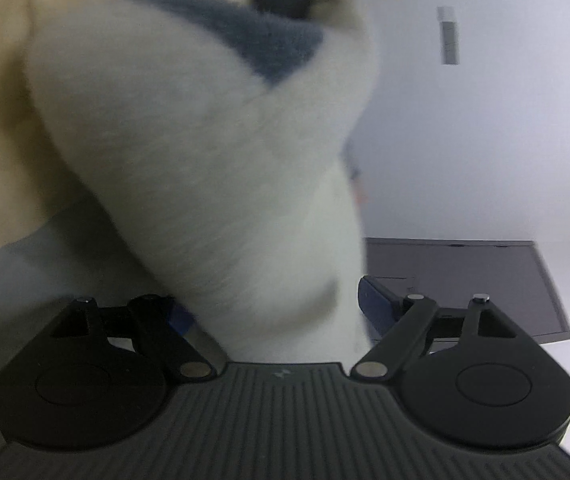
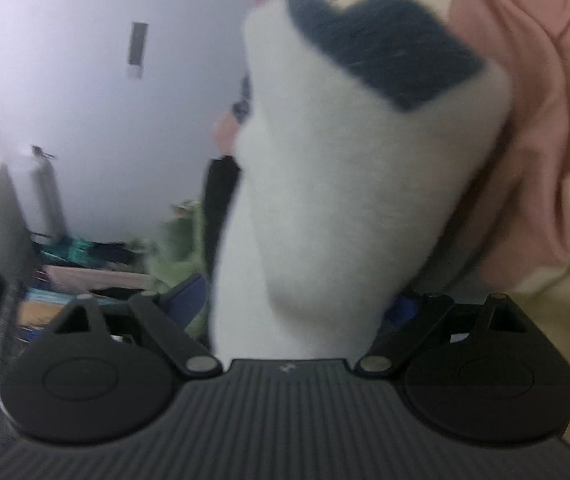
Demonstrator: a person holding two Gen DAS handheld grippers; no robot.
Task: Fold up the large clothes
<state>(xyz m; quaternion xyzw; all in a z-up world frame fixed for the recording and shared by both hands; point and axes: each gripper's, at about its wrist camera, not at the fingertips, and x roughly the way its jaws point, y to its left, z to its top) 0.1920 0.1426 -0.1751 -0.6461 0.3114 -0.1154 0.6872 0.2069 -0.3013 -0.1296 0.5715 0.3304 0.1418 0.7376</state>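
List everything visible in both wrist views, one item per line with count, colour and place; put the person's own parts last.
fleece garment: one, white with dark blue-grey patches, bunched between the fingers of both grippers, filling the middle of each view.
dark flat panel: one, dark grey, lying on the white surface at right in the left wrist view.
pink cloth: one, pink, behind the garment at right in the right wrist view.
cream cloth: one, pale yellow, lower right of the right wrist view.
cluttered items: several, mixed colours, blurred, left background.
left gripper: one, black, blue pads.
right gripper: one, black, blue pads.
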